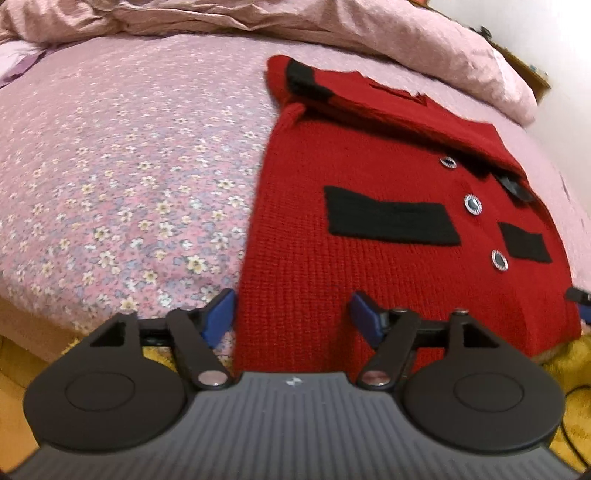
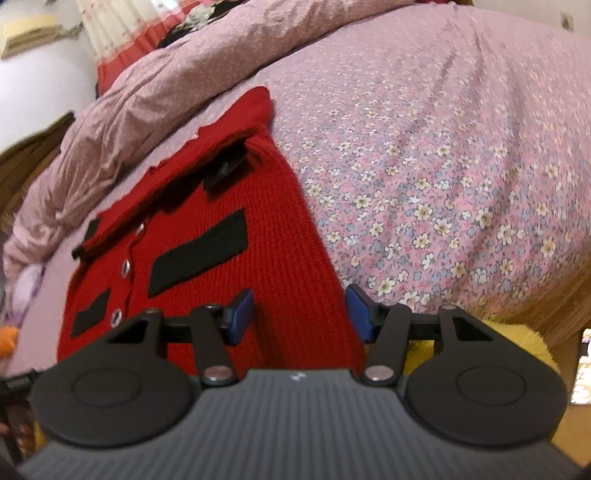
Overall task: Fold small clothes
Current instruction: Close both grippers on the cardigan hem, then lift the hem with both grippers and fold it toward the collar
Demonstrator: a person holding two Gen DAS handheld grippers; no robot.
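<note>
Nearest in the left wrist view, the left gripper hovers over the near hem of a small red knitted cardigan with black rectangular patches and round silver-rimmed buttons, its blue-padded fingers standing wide apart: one pad sits just outside the garment's left edge, over the sheet, and the other above the red knit, with neither visibly pressing on the fabric. In the right wrist view, the right gripper is at the opposite near corner of the same cardigan, jaws apart as well, with a strip of the red knit lying between its blue pads; the right pad sits at the garment's edge, and the pads do not appear to pinch the cloth. The cardigan lies flat near the edge of a bed, on a pink sheet printed with small white and blue flowers, its hem toward the grippers and its button row running away from them. Farther along, the top part of the garment is folded across the body, a sleeve with a black cuff lying over it. Beyond the cardigan a rumpled pink quilt is heaped along the far side of the bed. Below the bed's edge, something yellow shows beside the grippers.
</note>
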